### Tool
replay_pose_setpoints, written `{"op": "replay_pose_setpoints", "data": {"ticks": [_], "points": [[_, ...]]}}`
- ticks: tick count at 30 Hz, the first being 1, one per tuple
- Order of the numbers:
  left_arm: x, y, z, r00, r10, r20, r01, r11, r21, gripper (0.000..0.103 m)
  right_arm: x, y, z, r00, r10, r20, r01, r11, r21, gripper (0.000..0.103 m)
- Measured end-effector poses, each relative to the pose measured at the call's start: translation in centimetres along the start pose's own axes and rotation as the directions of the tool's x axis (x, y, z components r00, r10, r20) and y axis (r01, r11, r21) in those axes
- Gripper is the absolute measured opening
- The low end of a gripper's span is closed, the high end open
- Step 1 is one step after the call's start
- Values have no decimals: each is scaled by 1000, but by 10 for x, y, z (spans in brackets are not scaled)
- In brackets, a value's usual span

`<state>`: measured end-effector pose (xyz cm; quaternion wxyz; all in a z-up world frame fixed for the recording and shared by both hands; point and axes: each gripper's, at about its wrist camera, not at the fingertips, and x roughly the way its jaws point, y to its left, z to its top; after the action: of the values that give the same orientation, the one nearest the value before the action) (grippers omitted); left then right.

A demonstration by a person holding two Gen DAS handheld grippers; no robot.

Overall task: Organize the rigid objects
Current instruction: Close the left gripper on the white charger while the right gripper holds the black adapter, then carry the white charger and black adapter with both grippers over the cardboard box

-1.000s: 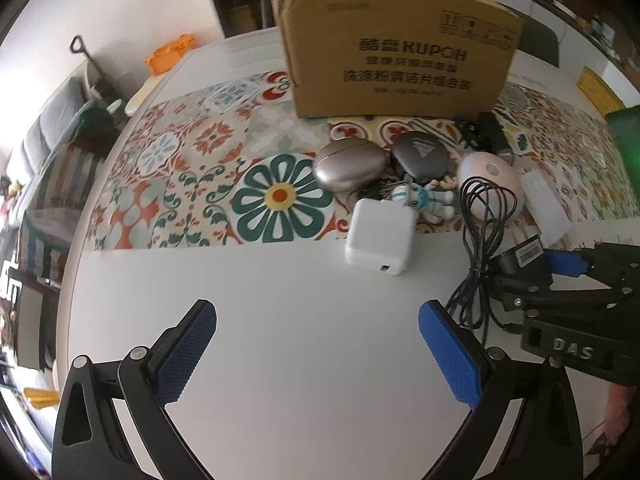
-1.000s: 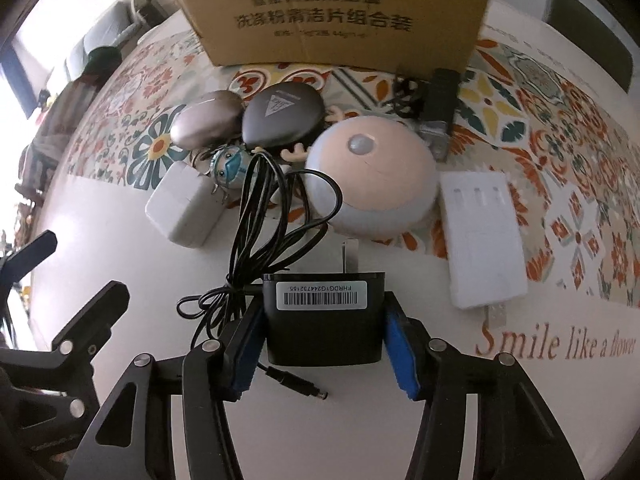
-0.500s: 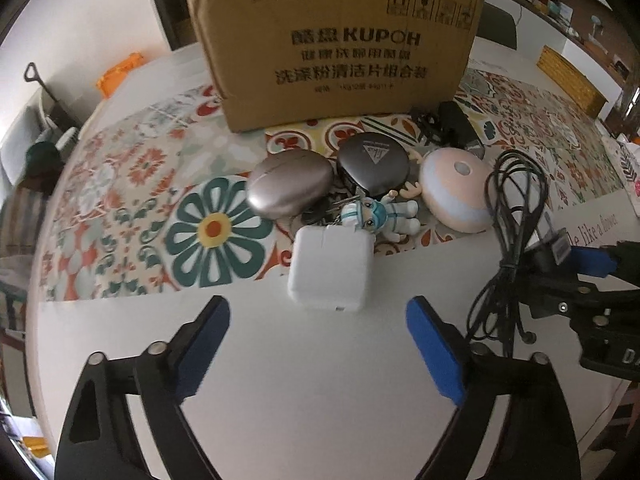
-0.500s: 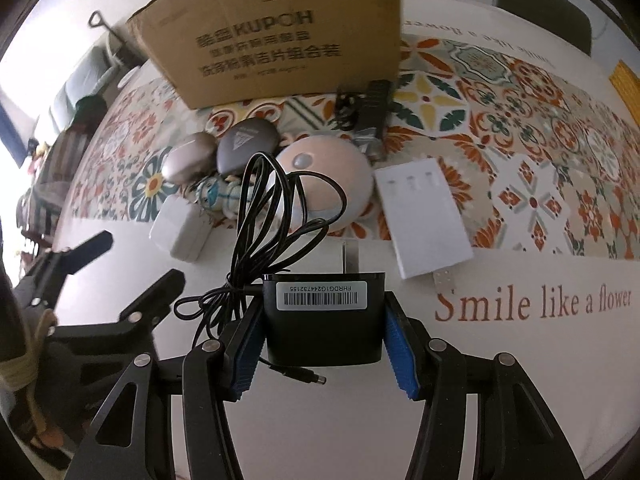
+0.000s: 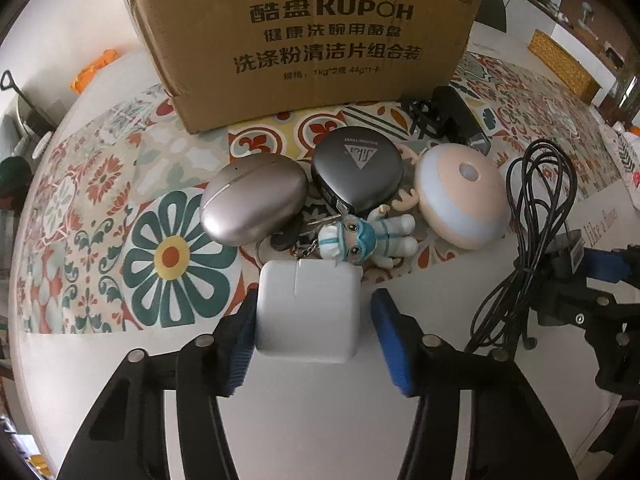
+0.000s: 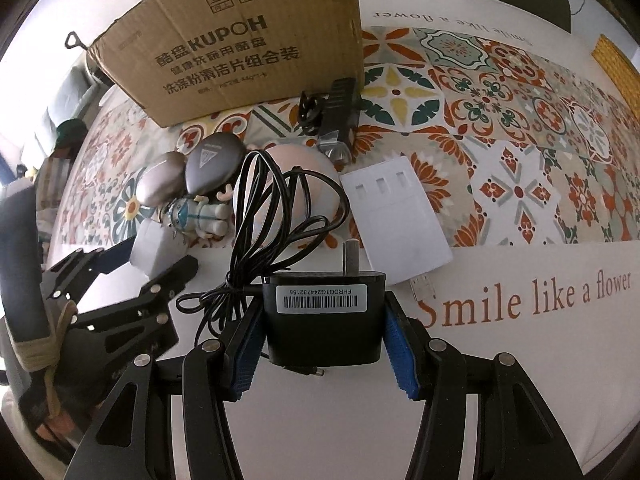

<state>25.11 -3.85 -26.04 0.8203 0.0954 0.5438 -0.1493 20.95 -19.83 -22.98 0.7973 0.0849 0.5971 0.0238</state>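
Note:
A white cube charger [image 5: 306,312] lies at the near edge of the patterned mat. My left gripper [image 5: 314,300] straddles it and its jaws are closing. The left pad [image 5: 244,332] touches the cube, while a gap remains at the right pad [image 5: 386,328]. My right gripper [image 6: 324,312] is shut on a black power adapter [image 6: 324,320], barcode label up, with its coiled black cable [image 6: 272,216] draped in front. The left wrist view shows that adapter [image 5: 568,256] at the right. Behind the clutter stands a brown cardboard box [image 5: 312,40].
Behind the charger lie a metallic pebble case [image 5: 254,200], a dark rounded case [image 5: 358,170], a figurine keychain [image 5: 368,236] and a pink round lamp [image 5: 460,196]. A white multi-port block [image 6: 396,216] and a black adapter with a bundled cord [image 6: 336,116] sit to the right.
My left gripper has moved forward and down over the white charger, and its jaws have narrowed from wide open to just around it. The right gripper still holds the adapter and has shifted slightly.

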Motion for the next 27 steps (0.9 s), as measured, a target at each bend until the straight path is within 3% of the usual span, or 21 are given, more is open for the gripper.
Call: {"op": "replay_pose_setpoints", "data": {"ticks": [3,10,16,27], "points": [[-1,3,0,1000,6,3,-6,1000,-9,46,1,1,3,1000,3,0,-3,1000,1,55],[-10,7,-10,999,-37,12,38,998,-48,46,-2,4,2,1000,3,14,-3,1000,-10,55],[-33,10,-20,999,-28,44,31,997,-65,46,-10,9,-1,999,6,36,-6,1000,-23,55],[-91,10,-14,984,15,178,-3,998,-66,46,-48,16,-7,991,37,127,-32,999,-39,55]]}}
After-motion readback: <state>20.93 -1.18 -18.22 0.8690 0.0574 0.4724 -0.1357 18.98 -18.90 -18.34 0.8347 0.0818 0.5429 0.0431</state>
